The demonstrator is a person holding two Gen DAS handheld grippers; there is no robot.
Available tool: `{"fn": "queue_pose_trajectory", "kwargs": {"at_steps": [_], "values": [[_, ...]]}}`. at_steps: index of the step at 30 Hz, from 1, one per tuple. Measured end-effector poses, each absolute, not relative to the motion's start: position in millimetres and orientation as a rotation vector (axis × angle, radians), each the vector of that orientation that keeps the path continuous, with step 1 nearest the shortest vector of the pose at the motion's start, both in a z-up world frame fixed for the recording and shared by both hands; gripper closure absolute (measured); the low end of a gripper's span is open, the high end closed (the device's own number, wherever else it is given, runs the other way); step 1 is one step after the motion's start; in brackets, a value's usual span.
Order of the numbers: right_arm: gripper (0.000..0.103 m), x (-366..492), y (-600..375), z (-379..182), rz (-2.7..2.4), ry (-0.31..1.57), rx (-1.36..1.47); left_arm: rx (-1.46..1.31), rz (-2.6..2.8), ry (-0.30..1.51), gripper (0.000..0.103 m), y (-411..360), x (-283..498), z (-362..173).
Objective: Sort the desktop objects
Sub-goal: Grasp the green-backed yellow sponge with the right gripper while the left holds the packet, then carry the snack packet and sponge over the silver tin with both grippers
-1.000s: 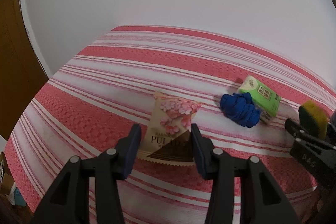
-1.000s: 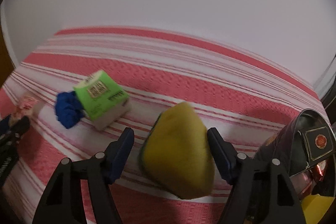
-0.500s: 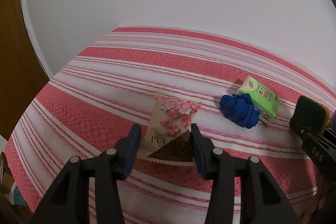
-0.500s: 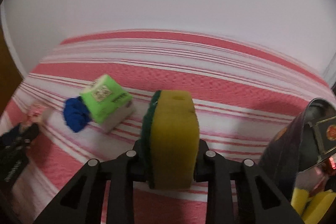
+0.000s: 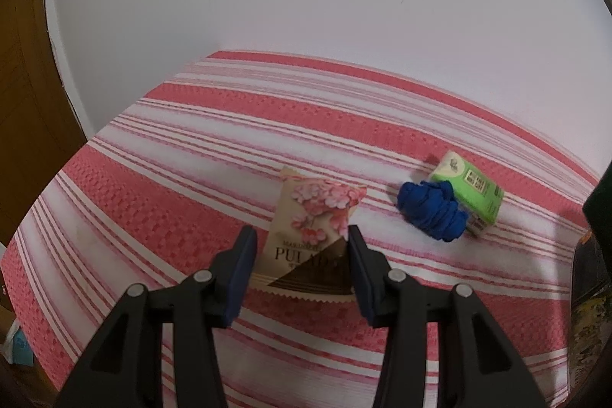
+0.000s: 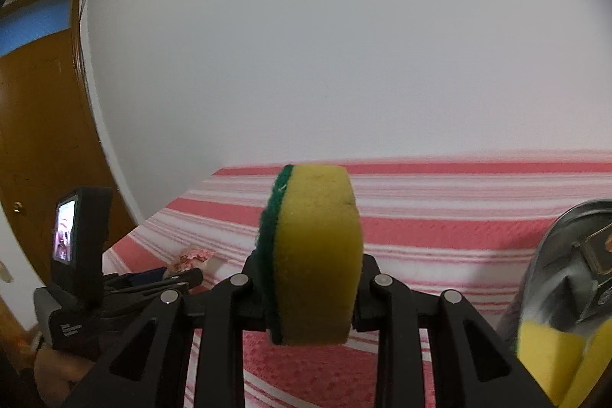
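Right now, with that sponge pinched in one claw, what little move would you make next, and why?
Probably carry the sponge a little to the right, toward the shiny container and let go over it. The right gripper is shut on the sponge, lifted clear of the striped cloth, and yellow sponges already sit in that container. The left gripper is open around the snack packet.

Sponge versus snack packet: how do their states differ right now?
The sponge is clamped on edge in the shut right gripper, lifted off the cloth; the snack packet lies flat on the striped tablecloth. The left gripper only straddles the packet, jaws open. Both sit between a gripper's jaws.
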State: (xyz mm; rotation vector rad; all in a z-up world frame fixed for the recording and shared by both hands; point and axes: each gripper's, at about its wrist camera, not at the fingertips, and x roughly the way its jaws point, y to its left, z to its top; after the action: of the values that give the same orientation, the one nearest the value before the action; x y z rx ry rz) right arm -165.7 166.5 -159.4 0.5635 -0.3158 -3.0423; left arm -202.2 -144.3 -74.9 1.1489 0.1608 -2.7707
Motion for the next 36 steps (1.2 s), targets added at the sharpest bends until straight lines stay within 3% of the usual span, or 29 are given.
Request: {"fn": "queue_pose_trajectory", "kwargs": {"at_steps": [5, 11, 15, 36], "values": [[0.073, -159.4, 170.5, -156.5, -3.074, -0.322, 0.581, 1.125, -2.792, 0.171, 0.056, -138.0, -197.8, -72.4], [0.073, -123.1, 172.0, -154.5, -3.081, -0.365, 0.626, 1.131, -2.886, 0.344, 0.056, -135.1, -182.4, -70.9], [0.073, -106.6, 169.7, -150.8, -3.113, -0.344, 0.628, 1.12, -2.958, 0.363, 0.056, -121.3, -168.5, -62.0], [0.073, -75.0, 182.2, -139.3, -3.234, -0.388, 0.51, 1.025, -3.083, 0.097, 0.056, -48.6, -131.4, -17.0]]}}
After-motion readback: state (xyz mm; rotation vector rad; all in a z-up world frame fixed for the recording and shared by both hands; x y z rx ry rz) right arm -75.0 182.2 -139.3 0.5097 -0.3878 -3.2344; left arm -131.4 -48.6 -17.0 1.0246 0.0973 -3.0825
